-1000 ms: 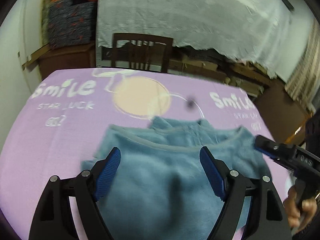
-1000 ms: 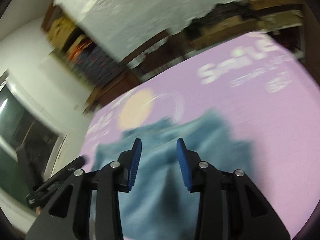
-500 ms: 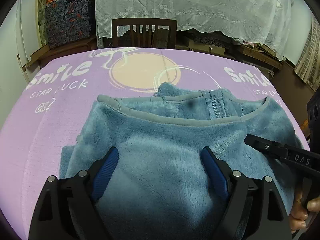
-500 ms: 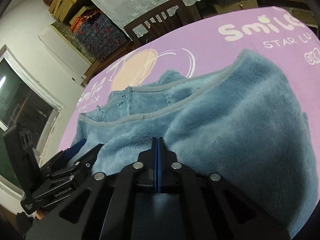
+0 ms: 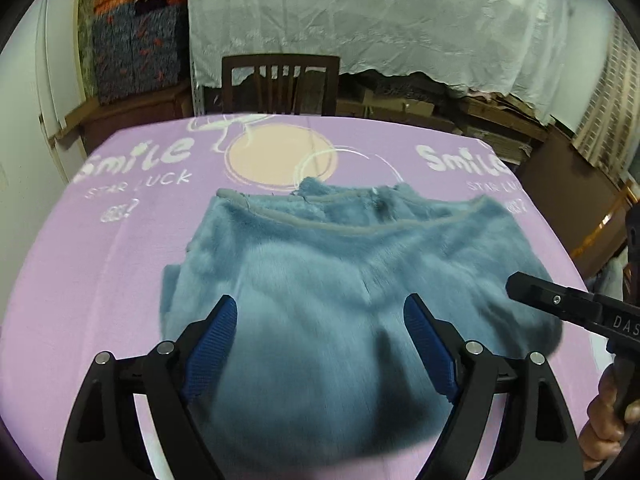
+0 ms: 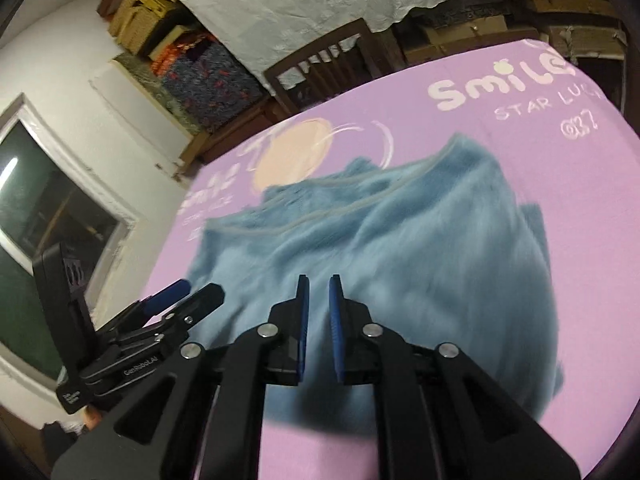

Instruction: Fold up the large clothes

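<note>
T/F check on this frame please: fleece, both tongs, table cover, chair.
1. The blue fleece garment lies on a purple printed table cover. True.
2. The left tongs are clamped on the fleece. False: jaws wide apart, nothing pinched.
3. The right tongs stand with a narrow gap, no fabric between the pads. True.
4. A wooden chair lies tipped over on the table. False: it stands upright behind it.

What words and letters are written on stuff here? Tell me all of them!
"Smile", twice on the purple tablecloth
"STAR LUCK", under each "Smile"; the right one runs out of view
A small curly mark under that: too blurred to read
"DAS", cut off, on the right gripper
"GenRoboAI", small, on the left gripper
Tiny label on the left gripper's body: too small to read
</note>
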Demonstrator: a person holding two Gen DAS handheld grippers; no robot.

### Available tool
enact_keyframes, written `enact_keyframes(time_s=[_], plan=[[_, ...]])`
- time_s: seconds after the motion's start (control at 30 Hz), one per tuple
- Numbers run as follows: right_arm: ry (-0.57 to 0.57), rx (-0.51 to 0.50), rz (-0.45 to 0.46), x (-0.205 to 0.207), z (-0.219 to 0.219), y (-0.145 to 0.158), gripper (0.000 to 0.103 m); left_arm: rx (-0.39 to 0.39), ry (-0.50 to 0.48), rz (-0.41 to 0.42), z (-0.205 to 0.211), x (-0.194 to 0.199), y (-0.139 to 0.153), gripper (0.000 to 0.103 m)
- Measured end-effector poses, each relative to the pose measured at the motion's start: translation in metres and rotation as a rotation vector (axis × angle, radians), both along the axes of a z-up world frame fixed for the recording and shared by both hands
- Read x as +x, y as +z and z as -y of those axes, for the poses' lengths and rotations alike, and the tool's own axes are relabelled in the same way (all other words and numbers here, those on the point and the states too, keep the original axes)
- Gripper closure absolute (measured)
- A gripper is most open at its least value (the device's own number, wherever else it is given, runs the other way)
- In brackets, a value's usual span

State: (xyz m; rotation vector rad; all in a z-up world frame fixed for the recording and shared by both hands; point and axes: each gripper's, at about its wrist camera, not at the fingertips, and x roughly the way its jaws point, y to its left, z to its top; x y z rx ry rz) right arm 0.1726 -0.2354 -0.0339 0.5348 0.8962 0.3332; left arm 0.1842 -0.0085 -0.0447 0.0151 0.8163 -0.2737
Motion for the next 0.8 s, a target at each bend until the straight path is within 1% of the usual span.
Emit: enact_keyframes(time_s=[0.1, 0.13, 0.23, 0.37, 0.4, 0.43, 0.47, 0.5, 0.57, 0.6, 0.7, 0.8], plan=[[0.024, 0.001, -0.004, -0.024, -0.006, 0.000, 0.092, -0.005, -0.019, -0.033, 0.000, -0.019, -0.006, 0.017], [0.031, 0.010, -0.011, -0.031, -0.007, -0.002, 0.092, -0.011, -0.025, -0.052, 0.000, -0.025, -0.013, 0.017], [0.038, 0.021, -0.036, -0.041, -0.011, -0.011, 0.090, 0.011, -0.017, -0.072, 0.003, -0.034, -0.028, 0.017], [0.011, 0.022, -0.088, -0.046, -0.006, -0.031, 0.090, 0.020, -0.016, -0.075, 0.002, -0.036, -0.042, 0.016], [0.000, 0.032, -0.109, -0.046, -0.002, -0.039, 0.093, 0.022, -0.017, -0.078, 0.002, -0.035, -0.045, 0.013], [-0.007, 0.049, -0.124, -0.045, 0.000, -0.047, 0.093, 0.028, -0.016, -0.074, 0.002, -0.035, -0.047, 0.012], [-0.014, 0.077, -0.130, -0.046, 0.004, -0.053, 0.095, 0.034, -0.016, -0.068, 0.003, -0.036, -0.049, 0.011], [-0.022, 0.107, -0.126, -0.047, 0.008, -0.058, 0.098, 0.051, -0.012, -0.052, 0.006, -0.038, -0.052, 0.010], [-0.022, 0.128, -0.119, -0.049, 0.011, -0.062, 0.102, 0.085, -0.002, -0.030, 0.012, -0.040, -0.055, 0.009], [-0.019, 0.131, -0.114, -0.050, 0.012, -0.062, 0.102, 0.106, 0.002, -0.023, 0.015, -0.041, -0.056, 0.009], [-0.009, 0.135, -0.103, -0.052, 0.013, -0.063, 0.102, 0.091, 0.006, -0.027, 0.012, -0.039, -0.055, 0.008], [-0.008, 0.156, -0.116, -0.054, 0.016, -0.062, 0.101, 0.112, 0.017, -0.007, 0.015, -0.044, -0.047, 0.011]])
